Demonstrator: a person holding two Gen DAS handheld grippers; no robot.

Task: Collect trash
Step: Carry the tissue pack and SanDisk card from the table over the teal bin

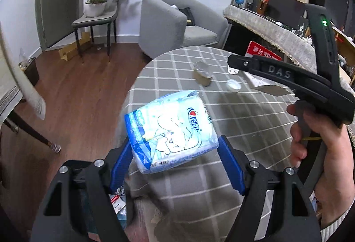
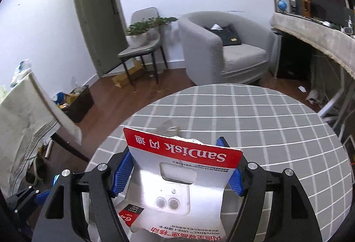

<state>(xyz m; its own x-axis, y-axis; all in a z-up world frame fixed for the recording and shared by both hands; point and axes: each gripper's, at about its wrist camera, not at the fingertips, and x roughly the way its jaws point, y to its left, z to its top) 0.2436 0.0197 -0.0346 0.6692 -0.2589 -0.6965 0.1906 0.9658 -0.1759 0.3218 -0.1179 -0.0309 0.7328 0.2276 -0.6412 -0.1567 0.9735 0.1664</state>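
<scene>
Above the round grey checked tablecloth (image 1: 221, 109), the left gripper (image 1: 177, 153) pinches a pale-blue plastic tissue pack (image 1: 173, 131), while the right gripper (image 2: 179, 166) pinches a red-and-white SanDisk card package (image 2: 177, 175).

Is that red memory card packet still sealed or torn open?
Torn open: the SanDisk packet has a ragged top edge and an empty window.

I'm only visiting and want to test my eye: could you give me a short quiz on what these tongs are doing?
1. True or false: the left tongs grip a tissue pack.
2. What do the right tongs hold? A) a bottle B) a SanDisk card package C) nothing
3. Fill in: the table wears a grey ____ cloth.
Key: 1 true; 2 B; 3 checked.
</scene>
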